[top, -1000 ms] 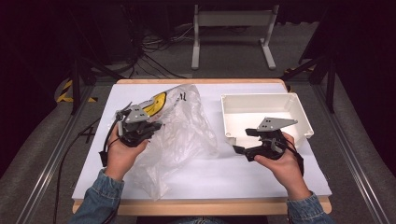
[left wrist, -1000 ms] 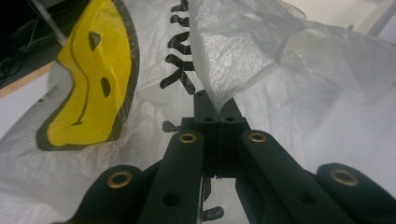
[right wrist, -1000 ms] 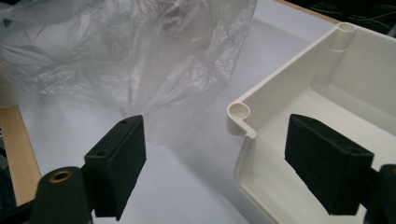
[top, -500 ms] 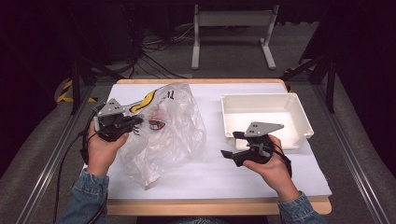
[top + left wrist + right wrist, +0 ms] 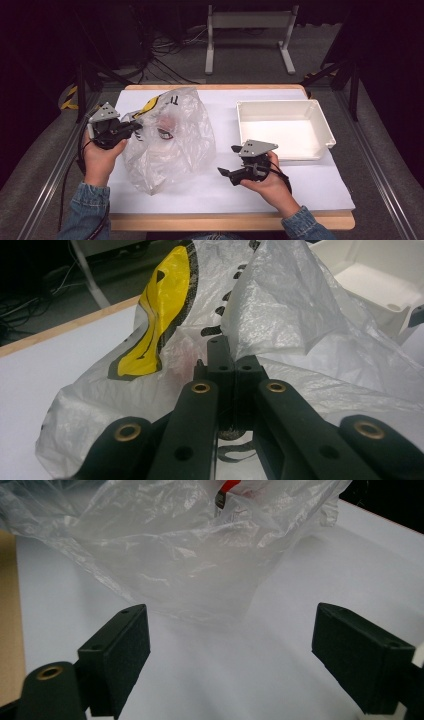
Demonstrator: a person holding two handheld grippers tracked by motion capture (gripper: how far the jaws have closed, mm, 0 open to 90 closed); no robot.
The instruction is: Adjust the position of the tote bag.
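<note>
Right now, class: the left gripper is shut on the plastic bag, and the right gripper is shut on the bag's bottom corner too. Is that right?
Not quite. The left gripper is indeed shut on the plastic bag, but the right gripper is open: the right gripper view shows its jaws wide apart, short of the bag, with only white table cover between them.

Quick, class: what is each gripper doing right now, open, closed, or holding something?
Left gripper: jaws closed on the edge of the plastic bag.
Right gripper: jaws open, have just been opening wider, nothing between them, pointed at the bag.
</note>
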